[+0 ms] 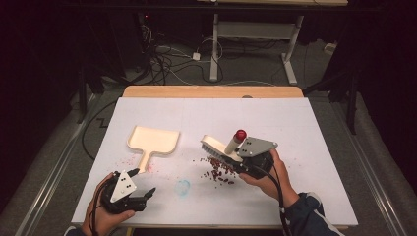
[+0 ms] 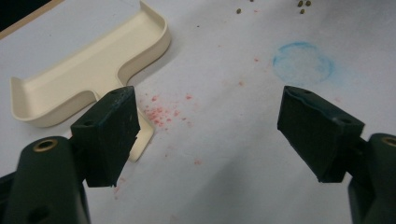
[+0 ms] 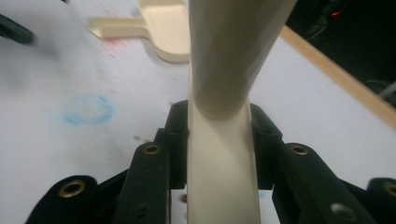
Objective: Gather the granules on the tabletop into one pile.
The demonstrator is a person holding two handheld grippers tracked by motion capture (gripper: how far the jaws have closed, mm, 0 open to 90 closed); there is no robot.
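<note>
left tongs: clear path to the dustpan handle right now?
Probably yes. The left tongs are open, and the dustpan handle lies just ahead beside the left jaw with only bare table between. The brush is off in the right tongs.

Blue ring mark (image 1: 183, 187), floor cables (image 1: 162, 61).

My tabletop (image 1: 295, 187) is white, with a bare wooden strip along its far edge. A cream dustpan (image 1: 153, 140) lies flat left of centre, handle toward the near edge. Pink specks (image 2: 161, 113) dust the surface beside that handle. A faint blue ring (image 1: 183, 187) sits near the middle of the near edge. Dark red beads (image 1: 216, 173) are scattered right of centre.
</note>
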